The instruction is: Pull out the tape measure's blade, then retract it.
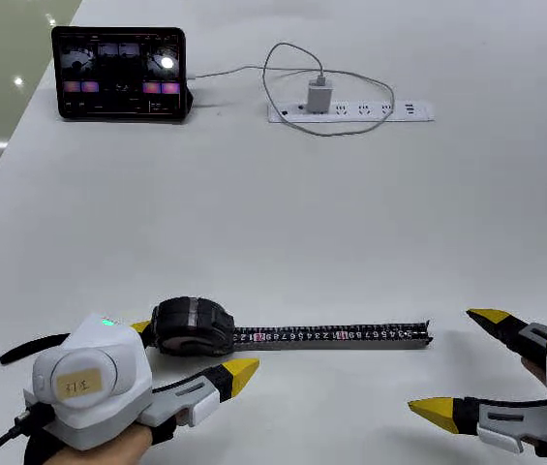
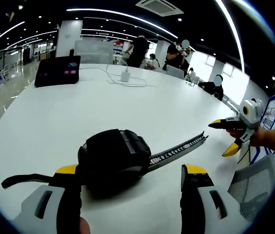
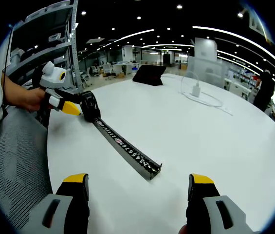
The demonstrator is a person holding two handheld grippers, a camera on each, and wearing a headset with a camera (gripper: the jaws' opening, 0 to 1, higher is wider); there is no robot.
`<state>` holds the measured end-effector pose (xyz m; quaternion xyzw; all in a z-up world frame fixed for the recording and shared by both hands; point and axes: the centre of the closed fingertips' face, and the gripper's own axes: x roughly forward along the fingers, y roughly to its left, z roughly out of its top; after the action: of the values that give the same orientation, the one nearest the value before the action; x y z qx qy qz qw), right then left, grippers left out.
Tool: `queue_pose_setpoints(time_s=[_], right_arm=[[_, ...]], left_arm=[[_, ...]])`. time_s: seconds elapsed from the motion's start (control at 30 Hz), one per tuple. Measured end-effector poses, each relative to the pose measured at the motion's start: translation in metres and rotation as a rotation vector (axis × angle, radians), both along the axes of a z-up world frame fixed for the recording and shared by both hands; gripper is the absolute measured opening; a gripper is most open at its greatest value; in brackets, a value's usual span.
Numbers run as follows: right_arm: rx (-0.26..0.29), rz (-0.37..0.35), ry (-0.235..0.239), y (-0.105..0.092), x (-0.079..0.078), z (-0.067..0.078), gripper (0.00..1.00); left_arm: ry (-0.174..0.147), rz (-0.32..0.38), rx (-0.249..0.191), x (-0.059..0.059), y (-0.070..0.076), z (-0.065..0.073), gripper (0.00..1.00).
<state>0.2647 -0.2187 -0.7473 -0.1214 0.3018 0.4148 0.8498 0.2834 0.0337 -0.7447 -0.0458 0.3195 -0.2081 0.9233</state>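
White tabletop [image 1: 273,223], matt, carrying the entries below.

Entry 1. Black tape measure case [image 1: 192,326], lying at 7 o'clock in the head view. Its blade [image 1: 331,336] lies extended and flat on the tabletop, running from the case toward 3 o'clock. The blade is dark with pale numerals. A black strap [image 1: 31,349] trails from the case's other side toward 9 o'clock.

Entry 2. The left claw [image 1: 191,349] has a white body and black jaws with yellow tips, and sits at 7 o'clock in the head view. Its jaws are spread wide and set on either side of the case. In the left gripper view the tip at 9 o'clock lies against the case. The tip at 3 o'clock stands clear of it, and the blade leaves the case toward 2 o'clock.

Entry 3. The right claw [image 1: 459,360] is of the same make and sits at 4 o'clock in the head view. Its jaws are spread wide and grip nothing. The blade's free end lies near it, apart from both jaws. In the right gripper view that end rests ahead of the jaws, roughly midway between them.

Entry 4. Black tablet [image 1: 121,73], propped up at 11 o'clock with its screen lit.

Entry 5. White power strip [image 1: 350,111] at 1 o'clock, with a white charger [image 1: 319,97] plugged in. A pale cable [image 1: 283,58] loops from the charger and runs toward the tablet.
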Motion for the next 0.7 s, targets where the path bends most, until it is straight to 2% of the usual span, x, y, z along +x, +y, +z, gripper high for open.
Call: queue_pose_setpoints(time_s=[0.03,0.13,0.27,0.33,0.43,0.7], right_arm=[[-0.001,0.001,0.000,0.000,0.000,0.000,0.83],[-0.003,0.004,0.000,0.000,0.000,-0.001,0.83],[-0.005,0.004,0.000,0.000,0.001,-0.001,0.83],[-0.007,0.004,-0.001,0.000,0.001,-0.001,0.83],[-0.008,0.007,0.001,0.000,0.001,-0.002,0.83],[-0.015,0.011,0.002,-0.001,0.004,-0.003,0.82]], left_arm=[[0.001,0.017,-0.017,0.000,0.000,0.001,0.81],[-0.001,0.017,-0.010,0.001,0.000,0.000,0.81],[-0.008,0.050,-0.030,0.003,0.001,0.001,0.80],[-0.009,0.088,-0.072,0.006,0.003,0.003,0.78],[-0.010,0.080,-0.046,0.006,0.003,0.001,0.77],[-0.021,0.143,-0.067,0.012,0.002,0.003,0.79]])
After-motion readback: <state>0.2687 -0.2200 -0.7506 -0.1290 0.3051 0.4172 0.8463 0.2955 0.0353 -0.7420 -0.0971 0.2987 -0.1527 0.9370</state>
